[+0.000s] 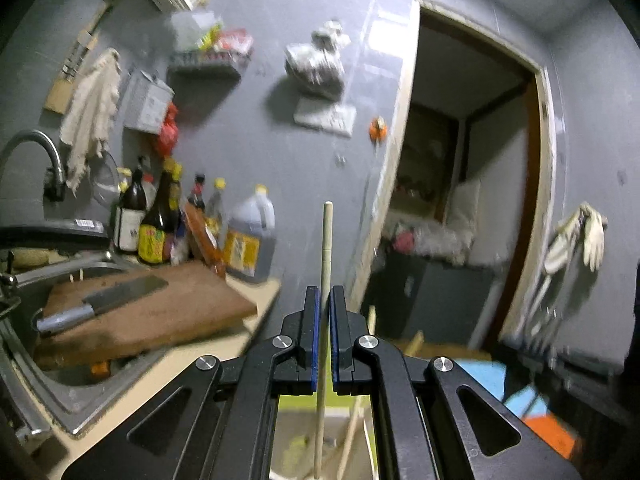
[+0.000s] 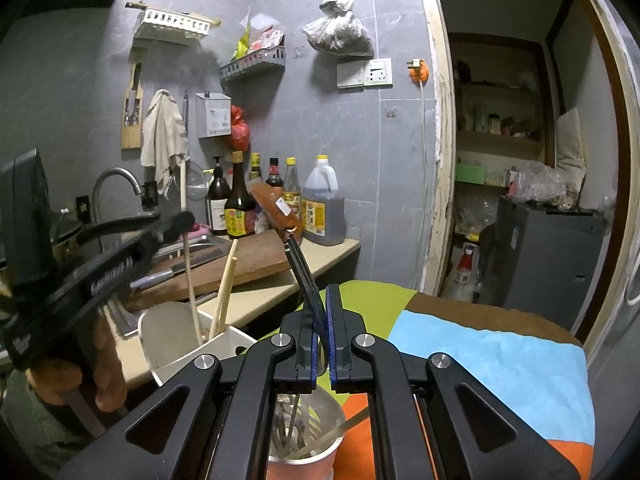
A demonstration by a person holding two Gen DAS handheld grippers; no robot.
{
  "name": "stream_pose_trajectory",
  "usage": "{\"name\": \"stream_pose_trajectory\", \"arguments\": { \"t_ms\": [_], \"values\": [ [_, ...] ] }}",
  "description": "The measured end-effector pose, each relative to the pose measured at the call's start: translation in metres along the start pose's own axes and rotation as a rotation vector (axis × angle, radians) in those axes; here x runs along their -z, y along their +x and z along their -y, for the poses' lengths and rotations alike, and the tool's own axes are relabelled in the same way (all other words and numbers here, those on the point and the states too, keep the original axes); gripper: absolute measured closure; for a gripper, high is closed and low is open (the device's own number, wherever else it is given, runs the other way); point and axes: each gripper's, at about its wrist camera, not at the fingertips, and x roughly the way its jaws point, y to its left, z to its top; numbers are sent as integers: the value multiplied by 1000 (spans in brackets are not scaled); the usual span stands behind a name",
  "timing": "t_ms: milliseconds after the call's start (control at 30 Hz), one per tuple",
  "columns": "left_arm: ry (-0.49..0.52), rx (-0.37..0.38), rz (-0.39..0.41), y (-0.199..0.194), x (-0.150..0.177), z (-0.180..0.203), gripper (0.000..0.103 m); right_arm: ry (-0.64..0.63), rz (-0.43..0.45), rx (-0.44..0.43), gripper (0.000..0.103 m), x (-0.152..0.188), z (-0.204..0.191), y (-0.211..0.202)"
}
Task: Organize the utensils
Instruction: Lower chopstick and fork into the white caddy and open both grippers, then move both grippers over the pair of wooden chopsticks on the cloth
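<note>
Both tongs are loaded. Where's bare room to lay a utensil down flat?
The light blue patch of the cloth, right of the right tongs, lies bare. So does the counter strip between the cutting board and the cloth. It is crowded by the white holder and metal cup.

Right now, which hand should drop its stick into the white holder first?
Left, probably. The left gripper already holds its chopstick upright with the lower end in the white holder. The right gripper clamps a black-handled utensil over the metal cup instead.
</note>
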Motion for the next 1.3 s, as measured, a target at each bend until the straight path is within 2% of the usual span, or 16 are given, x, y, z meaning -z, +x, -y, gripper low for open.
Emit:
{"name": "stream_pose_trajectory", "arguments": {
  "t_ms": [100, 200, 267, 300, 400, 467, 533, 567, 633, 667, 733, 767, 867, 933, 1100, 1300],
  "values": [
    [24, 12, -55, -1, 13, 1, 100, 15, -4, -6, 99, 0, 2, -1],
    [37, 23, -75, -5, 19, 2, 99, 24, 2, -15, 95, 0, 2, -5],
    [24, 38, -76, -10, 21, 2, 95, 35, 14, -20, 89, -1, 2, -9],
    [13, 46, -76, -12, 21, 1, 89, 38, 22, -22, 84, -2, 3, -11],
    [-25, 69, -65, -21, 18, -3, 74, 43, 49, -19, 83, -7, 3, -19],
    [-45, 83, -62, -27, 14, -3, 71, 51, 68, -13, 79, -9, 4, -26],
    [-45, 81, -53, -33, 9, 0, 65, 63, 95, 4, 59, -10, 8, -36],
    [-43, 83, -46, -36, 7, 2, 62, 72, 113, 15, 55, -11, 10, -42],
    [-45, 96, -34, -44, 4, 7, 46, 96, 152, 39, 47, -12, 17, -58],
    [-49, 103, -28, -48, 2, 10, 43, 99, 165, 54, 43, -13, 19, -65],
    [-50, 114, -22, -55, 0, 16, 33, 106, 195, 84, 25, -13, 25, -80],
    [-47, 121, -20, -59, -1, 20, 31, 109, 206, 92, 23, -13, 27, -85],
    [-39, 134, -10, -70, -3, 32, 15, 117, 234, 132, 12, -10, 33, -107],
    [-40, 154, -5, -76, -4, 40, 7, 126, 247, 166, 0, -6, 39, -122],
    [-1, 201, -20, -89, -3, 68, 5, 144, 250, 232, 0, 5, 54, -151],
    [81, 244, -68, -96, 14, 104, 5, 144, 187, 299, 0, 21, 72, -169]
  ]
}}
